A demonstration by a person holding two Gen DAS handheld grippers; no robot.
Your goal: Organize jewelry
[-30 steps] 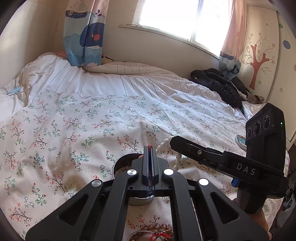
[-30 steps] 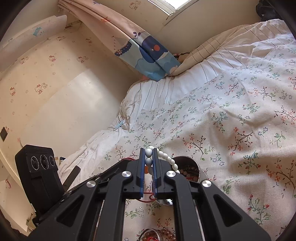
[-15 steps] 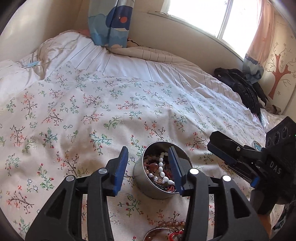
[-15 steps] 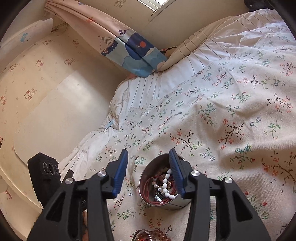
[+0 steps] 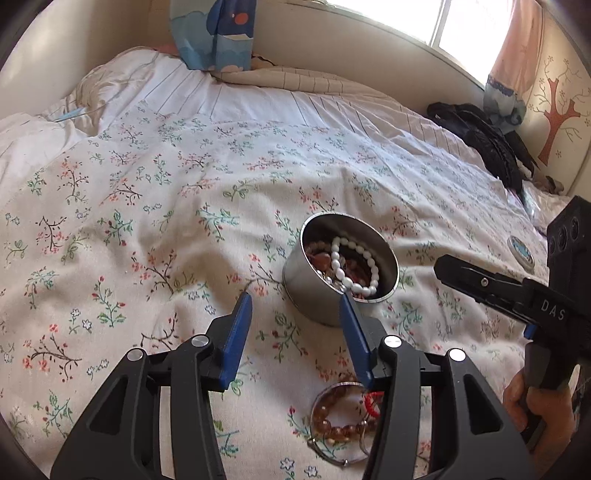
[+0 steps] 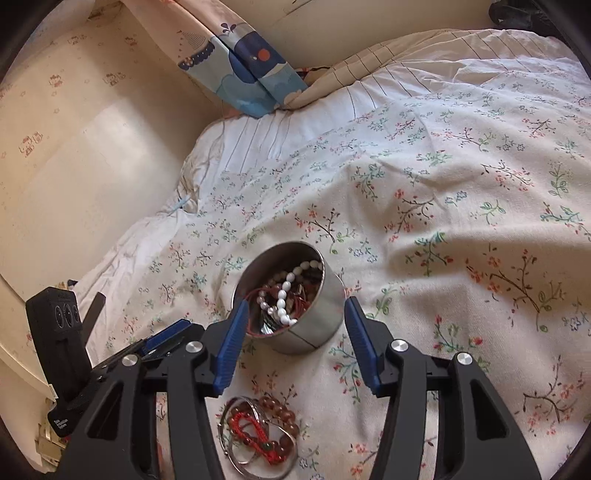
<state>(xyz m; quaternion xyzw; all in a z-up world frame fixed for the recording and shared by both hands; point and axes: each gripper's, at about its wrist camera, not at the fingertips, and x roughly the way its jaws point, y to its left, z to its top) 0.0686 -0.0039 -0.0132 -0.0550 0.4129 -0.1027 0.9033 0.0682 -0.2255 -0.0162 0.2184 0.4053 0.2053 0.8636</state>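
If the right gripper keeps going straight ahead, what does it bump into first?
Probably the round metal tin holding the white bead bracelet. It sits right ahead of the open right gripper, though depth is hard to judge.

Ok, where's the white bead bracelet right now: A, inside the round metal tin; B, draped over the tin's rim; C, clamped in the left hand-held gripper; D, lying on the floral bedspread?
A: the white bead bracelet lies inside the metal tin, on top of the other jewelry.

Daylight from window [image 5: 424,18], blown out in left view. Bed [image 5: 147,184] evenly lit, soft shadows in folds. Sharp focus; heavy fisheye bending, dark vignette at corners.
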